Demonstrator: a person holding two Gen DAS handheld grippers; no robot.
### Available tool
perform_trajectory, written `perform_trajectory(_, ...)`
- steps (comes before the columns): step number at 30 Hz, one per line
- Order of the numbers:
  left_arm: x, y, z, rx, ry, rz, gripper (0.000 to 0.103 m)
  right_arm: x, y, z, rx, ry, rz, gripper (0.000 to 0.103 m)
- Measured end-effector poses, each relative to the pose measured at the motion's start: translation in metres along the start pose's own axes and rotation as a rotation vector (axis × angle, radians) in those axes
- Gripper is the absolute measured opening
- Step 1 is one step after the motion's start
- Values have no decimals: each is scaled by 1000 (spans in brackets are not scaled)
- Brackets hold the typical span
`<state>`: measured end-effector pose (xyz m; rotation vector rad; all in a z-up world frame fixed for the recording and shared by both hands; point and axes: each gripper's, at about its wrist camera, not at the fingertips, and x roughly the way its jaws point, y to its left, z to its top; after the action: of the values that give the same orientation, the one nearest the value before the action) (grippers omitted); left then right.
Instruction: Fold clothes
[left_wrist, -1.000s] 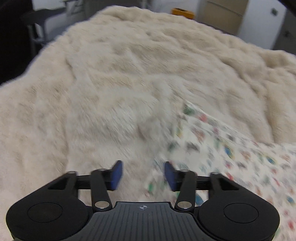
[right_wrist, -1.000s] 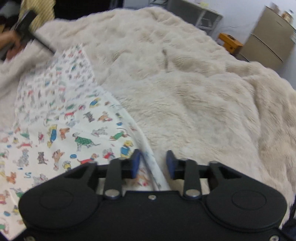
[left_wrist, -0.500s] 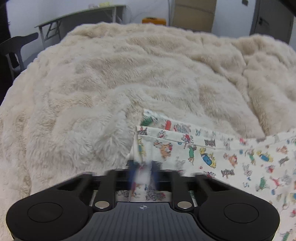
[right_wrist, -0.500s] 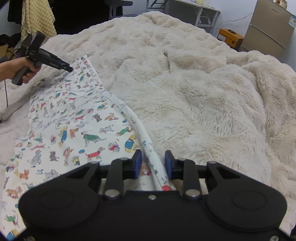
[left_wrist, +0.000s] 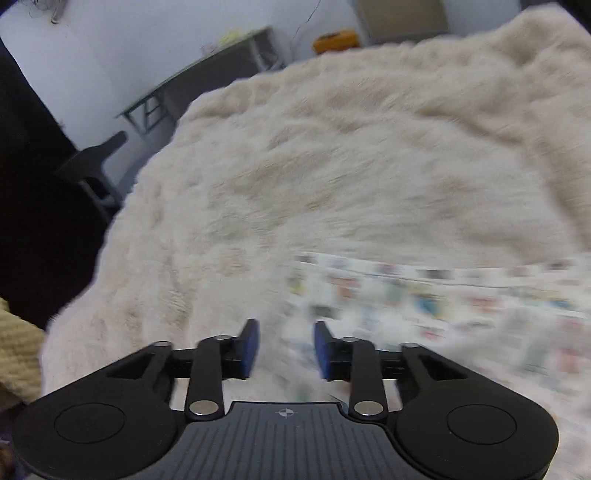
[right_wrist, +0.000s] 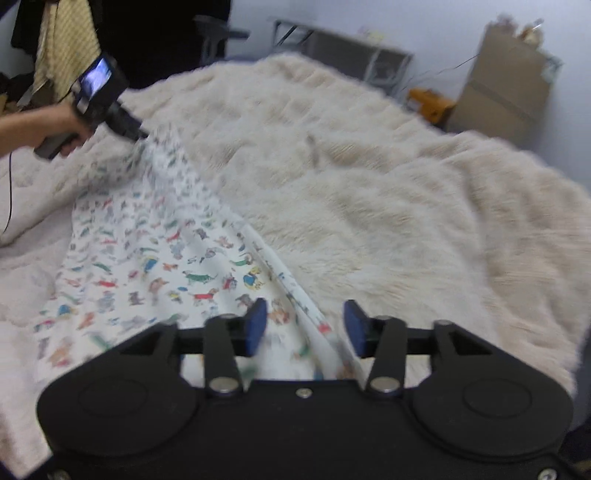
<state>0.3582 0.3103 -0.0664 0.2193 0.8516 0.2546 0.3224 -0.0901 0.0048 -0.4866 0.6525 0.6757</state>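
Left wrist view: my left hand-held gripper (left_wrist: 283, 345) has its jaws opening, pads apart over the blanket (left_wrist: 332, 166), with the garment's (left_wrist: 443, 302) blurred corner just beyond; I think nothing is pinched. Right wrist view: a hand (right_wrist: 55, 127) at far left grips that tool beside the garment's far corner. My right hand-held gripper (right_wrist: 303, 326) is opening too, the hem lying loose between its pads.

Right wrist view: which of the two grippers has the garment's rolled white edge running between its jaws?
The right gripper, opening over that edge of the printed garment; the left gripper stands at its far corner.
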Motion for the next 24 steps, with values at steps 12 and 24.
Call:
perform_trajectory(12,-180,-89,-121,-201,-158,-773,65,-157,73,-141,262,-247,7,61)
perform_trajectory(24,-118,-119,-143,-387,-108,-1039,58,-157,103,-186,310,-287,143,61)
